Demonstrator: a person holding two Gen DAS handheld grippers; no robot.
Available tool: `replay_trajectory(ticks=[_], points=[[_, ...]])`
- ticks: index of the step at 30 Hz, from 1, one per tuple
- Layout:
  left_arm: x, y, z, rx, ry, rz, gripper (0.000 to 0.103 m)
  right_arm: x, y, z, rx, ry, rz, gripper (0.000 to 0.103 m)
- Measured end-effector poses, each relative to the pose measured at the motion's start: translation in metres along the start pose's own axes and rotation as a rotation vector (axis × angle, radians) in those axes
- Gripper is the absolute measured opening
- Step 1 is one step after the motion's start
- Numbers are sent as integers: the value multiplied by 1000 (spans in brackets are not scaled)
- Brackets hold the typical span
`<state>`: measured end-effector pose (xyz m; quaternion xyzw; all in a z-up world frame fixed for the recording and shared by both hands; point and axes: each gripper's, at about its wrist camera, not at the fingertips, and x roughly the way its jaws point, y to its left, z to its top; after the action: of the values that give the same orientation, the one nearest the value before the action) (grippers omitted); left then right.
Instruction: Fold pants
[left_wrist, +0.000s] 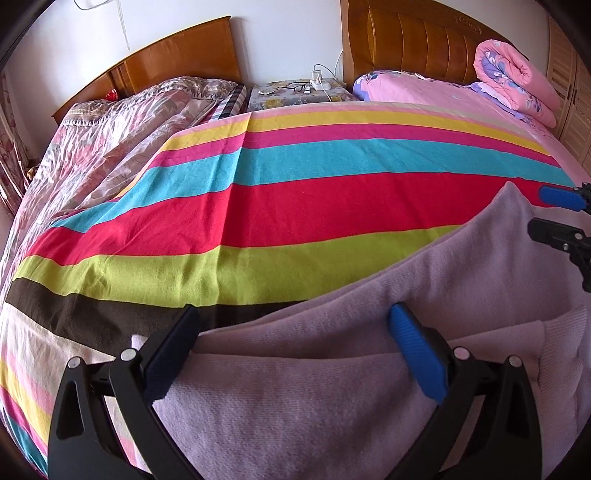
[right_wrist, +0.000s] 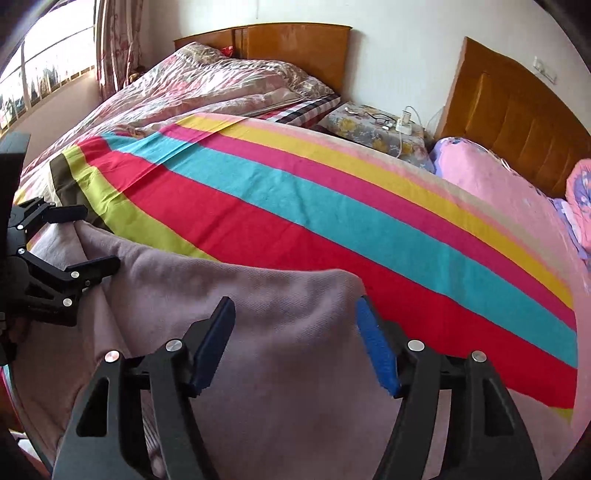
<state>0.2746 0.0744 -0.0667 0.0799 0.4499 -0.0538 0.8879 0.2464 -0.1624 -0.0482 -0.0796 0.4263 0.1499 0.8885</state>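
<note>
Lilac pants (left_wrist: 332, 369) lie bunched on the near part of the striped blanket (left_wrist: 295, 192), over its green and brown stripes; layered folds visible, a ribbed band at the right in the left wrist view.

Left gripper (left_wrist: 295, 321): jaws spread wide above the pants, fabric showing between the two fingers, pads not pressing on it — nothing held. In the right wrist view the same gripper (right_wrist: 99, 240) sits at the pants' left end, one finger touching or just over the cloth; cannot tell which.

Right gripper (right_wrist: 295, 306): jaws well apart, hovering over the pants' far edge where it meets the red stripe of the blanket; pads clear of the fabric — no grip.

Beyond the blanket's far edge: covered nightstand (left_wrist: 295, 94) with glasses (left_wrist: 295, 88), and a rolled pink quilt (left_wrist: 517, 77) to its right.
</note>
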Motion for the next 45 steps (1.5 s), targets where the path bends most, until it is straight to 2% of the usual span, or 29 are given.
replay_trajectory(ticks=[3,5,8,13,15,17,19,23,25,26,27,30,33,35,37,39,41,43,45], points=[[0,0,0,0,0,0,102,4,-30,-26,50,90,-42,66],[0,0,0,0,0,1,102,-1,-51,-39,111,78,2,69],[0,0,0,0,1,0,102,-12,-72,-45,135,97,-119,69],[0,0,0,-1,1,-1,102,-27,-120,-75,239,117,-168,70],[0,0,-1,-2,2,-1,102,-39,-139,-89,297,95,-133,70],[-1,0,-1,-2,4,-3,102,-53,-151,-101,320,88,-194,70],[0,1,-2,-5,6,-6,102,-69,-161,-115,357,59,-174,70],[-1,1,-1,-7,13,-4,102,-100,-166,-143,344,38,-262,70],[-6,-4,0,-1,13,37,102,-121,-172,-159,379,5,-279,72],[-14,-9,2,4,1,73,98,-133,-172,-167,385,-17,-289,73],[-26,-17,7,6,-35,87,98,-145,-171,-175,382,-38,-312,73],[-71,-61,28,50,-178,-30,100,-175,-166,-197,397,-96,-321,76],[-90,-140,43,213,-208,-198,100,-186,-151,-203,391,-138,-268,76],[-89,-196,42,340,-193,-299,100,-183,-135,-197,358,-141,-235,77],[-78,-241,37,430,-160,-341,100,-174,-123,-194,347,-121,-200,77],[-60,-271,30,485,-103,-374,100,-162,-112,-194,331,-75,-206,78],[-38,-288,22,507,-42,-357,100,-152,-109,-199,318,-19,-231,78],[-18,-288,19,492,-14,-333,102,-148,-107,-209,311,10,-226,78],[-11,-278,22,422,4,-393,102,-146,-104,-218,287,33,-221,78]])
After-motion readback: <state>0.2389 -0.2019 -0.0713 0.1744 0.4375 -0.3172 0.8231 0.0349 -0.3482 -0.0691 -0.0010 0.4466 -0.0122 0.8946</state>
